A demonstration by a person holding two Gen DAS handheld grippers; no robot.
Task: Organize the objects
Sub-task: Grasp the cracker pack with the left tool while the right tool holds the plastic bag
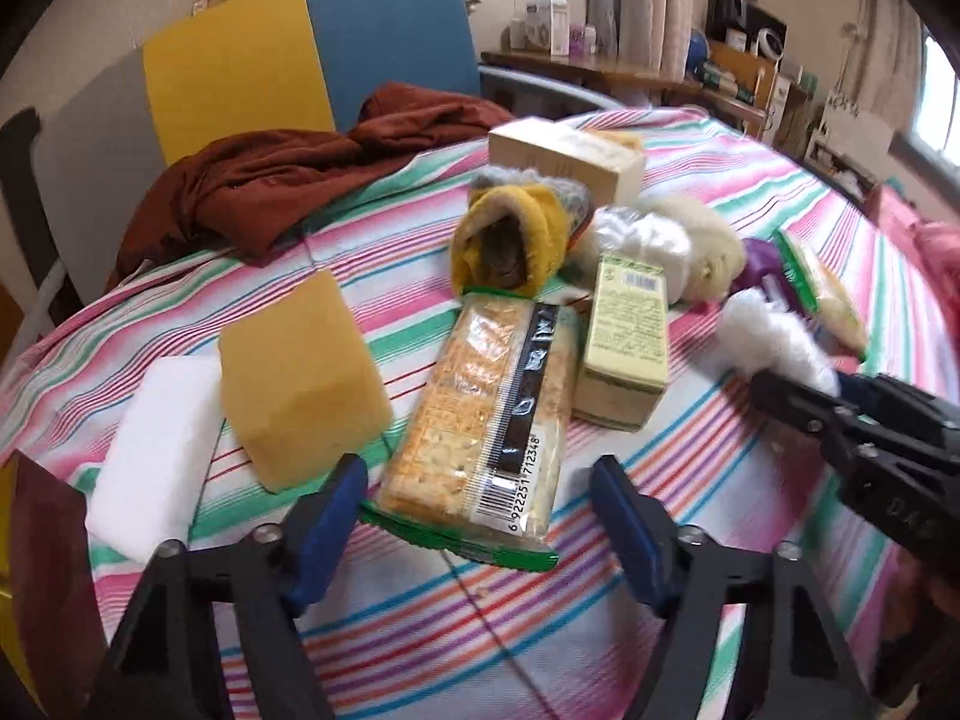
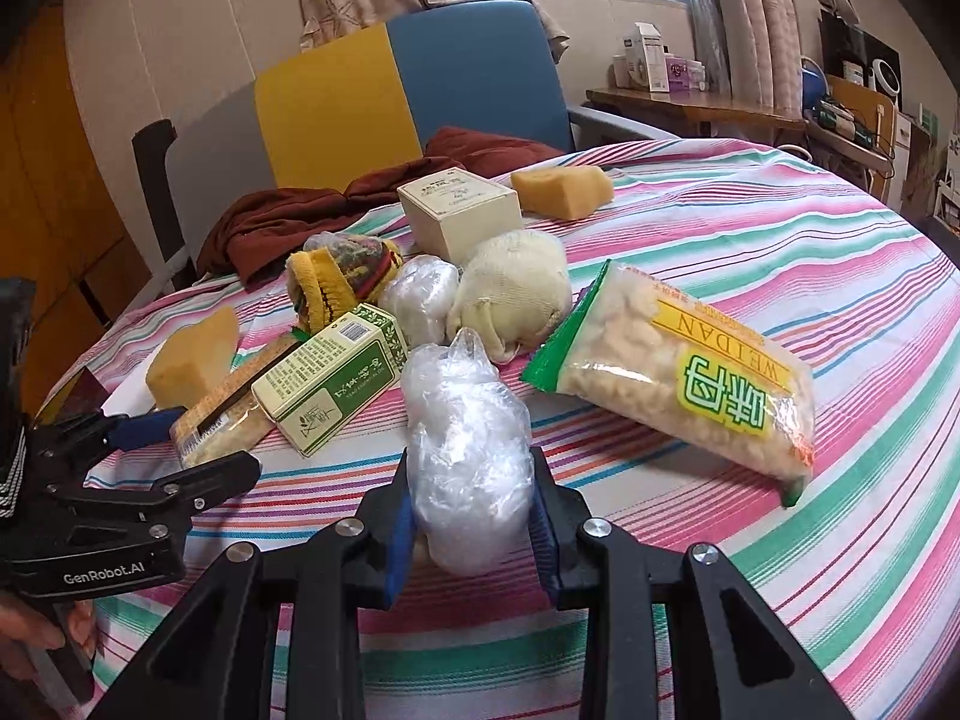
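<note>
My right gripper [image 2: 471, 516] is shut on a clear plastic-wrapped white bundle [image 2: 465, 450], held just above the striped tablecloth [image 2: 750, 570]; the bundle shows blurred in the left wrist view [image 1: 774, 339]. My left gripper [image 1: 480, 516] is open, its blue pads on either side of the near end of a cracker packet [image 1: 486, 414] lying on the cloth. Beside the packet lies a pale green box [image 1: 627, 336]. It also shows in the right wrist view [image 2: 327, 381]. A snack bag [image 2: 684, 372] lies to the right.
A yellow sponge [image 1: 300, 378] and a white foam block [image 1: 159, 456] lie left of the cracker packet. A yellow sock bundle [image 1: 510, 240], a cream box [image 1: 567, 159], cream bundles [image 2: 510, 288], a second sponge [image 2: 561, 189] and a brown cloth [image 1: 288, 180] lie farther back. A chair [image 1: 300, 60] stands behind.
</note>
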